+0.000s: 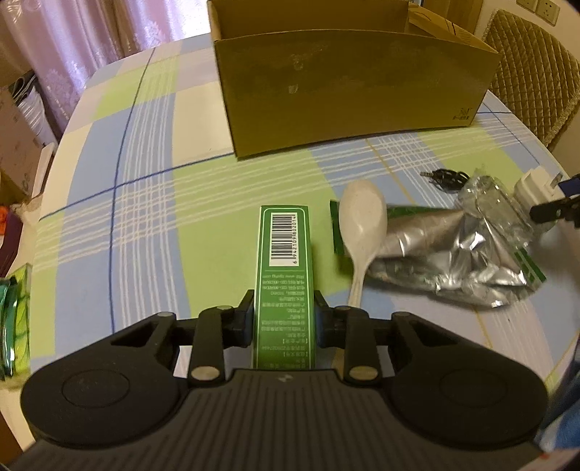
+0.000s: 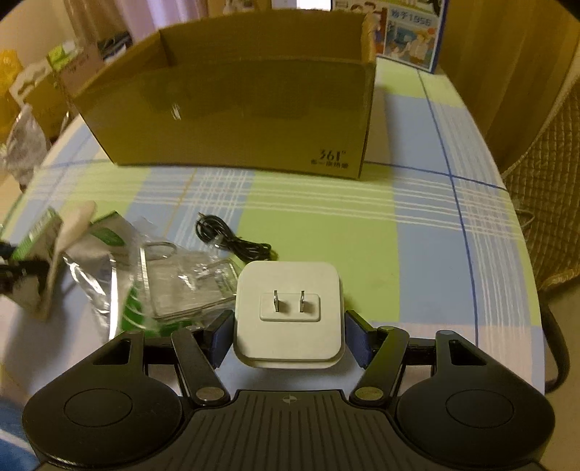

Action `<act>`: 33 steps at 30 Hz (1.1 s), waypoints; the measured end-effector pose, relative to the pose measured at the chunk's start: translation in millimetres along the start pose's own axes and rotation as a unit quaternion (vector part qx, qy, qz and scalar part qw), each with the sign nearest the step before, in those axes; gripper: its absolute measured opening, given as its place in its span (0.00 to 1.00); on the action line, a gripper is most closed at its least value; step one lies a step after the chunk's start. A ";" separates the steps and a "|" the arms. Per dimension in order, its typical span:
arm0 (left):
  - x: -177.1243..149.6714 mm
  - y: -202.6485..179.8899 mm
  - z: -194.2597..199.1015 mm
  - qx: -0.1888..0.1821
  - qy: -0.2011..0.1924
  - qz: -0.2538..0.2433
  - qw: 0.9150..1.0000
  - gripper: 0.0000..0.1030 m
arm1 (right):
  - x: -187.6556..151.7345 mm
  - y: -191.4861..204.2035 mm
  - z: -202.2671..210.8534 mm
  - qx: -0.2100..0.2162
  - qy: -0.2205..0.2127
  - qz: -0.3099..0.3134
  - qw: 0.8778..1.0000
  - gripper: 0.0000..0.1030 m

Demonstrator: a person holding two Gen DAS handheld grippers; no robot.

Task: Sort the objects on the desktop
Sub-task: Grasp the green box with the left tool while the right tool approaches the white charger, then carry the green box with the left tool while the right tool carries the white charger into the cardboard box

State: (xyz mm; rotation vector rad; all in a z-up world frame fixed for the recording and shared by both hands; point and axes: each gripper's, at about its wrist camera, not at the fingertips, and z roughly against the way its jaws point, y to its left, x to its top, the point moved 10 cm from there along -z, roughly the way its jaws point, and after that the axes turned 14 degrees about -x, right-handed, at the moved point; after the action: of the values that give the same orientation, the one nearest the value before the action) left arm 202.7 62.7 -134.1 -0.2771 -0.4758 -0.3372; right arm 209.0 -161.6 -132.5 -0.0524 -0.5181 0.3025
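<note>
A round table (image 1: 145, 203) carries everything here, under a checked cloth of pale green, light blue and white squares ruled with thin white and dark blue lines. Toward its far edge stands an open cardboard box (image 1: 348, 90), brown, with a small printed mark near its lower right corner. Pinkish curtains hang behind the table's far left edge, a quilted tan chair back (image 1: 536, 72) rises past the far right edge, and a white wall socket sits above it. The left gripper (image 1: 284, 315) is pinched on a narrow green carton (image 1: 284, 261) with a barcode, which points toward the box near the table's middle. Just right of it a white plastic spoon (image 1: 362, 224) lies against a crumpled silver foil pouch (image 1: 446, 261) and clear wrapping, with a coiled black cable (image 2: 232, 239) beyond them. The right gripper (image 2: 288, 337) sits around a white square plug adapter (image 2: 288, 311), prongs facing the camera, its pads against the adapter's sides, close to the near edge. An illustrated blue book cover (image 2: 406, 32) stands behind the box.
</note>
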 end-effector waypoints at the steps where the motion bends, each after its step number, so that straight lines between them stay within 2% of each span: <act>1: -4.0 -0.1 3.0 0.003 0.001 0.002 1.000 0.24 | 0.0 0.5 3.8 0.001 -0.004 -0.002 1.000 0.60; 10: -25.2 -7.1 8.8 0.009 0.015 0.005 1.000 0.24 | -6.4 5.4 17.4 -0.001 -0.013 0.001 1.000 0.60; 21: -18.2 -3.3 -10.0 0.011 0.037 -0.007 0.999 0.25 | -9.4 7.1 11.4 -0.007 -0.004 0.009 1.000 0.60; 26: -20.1 -4.1 -7.2 0.012 0.033 -0.007 0.999 0.25 | -7.4 7.9 15.1 -0.012 -0.015 0.012 1.000 0.60; 33: -22.7 -9.3 19.2 0.019 0.013 -0.002 1.000 0.25 | -7.8 8.4 28.2 -0.021 -0.032 0.008 0.999 0.60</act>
State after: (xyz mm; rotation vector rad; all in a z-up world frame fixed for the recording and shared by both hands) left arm 172.6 66.5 -127.2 -0.2345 -0.4558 -0.3350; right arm 186.3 -156.6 -112.8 -0.0870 -0.5872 0.3092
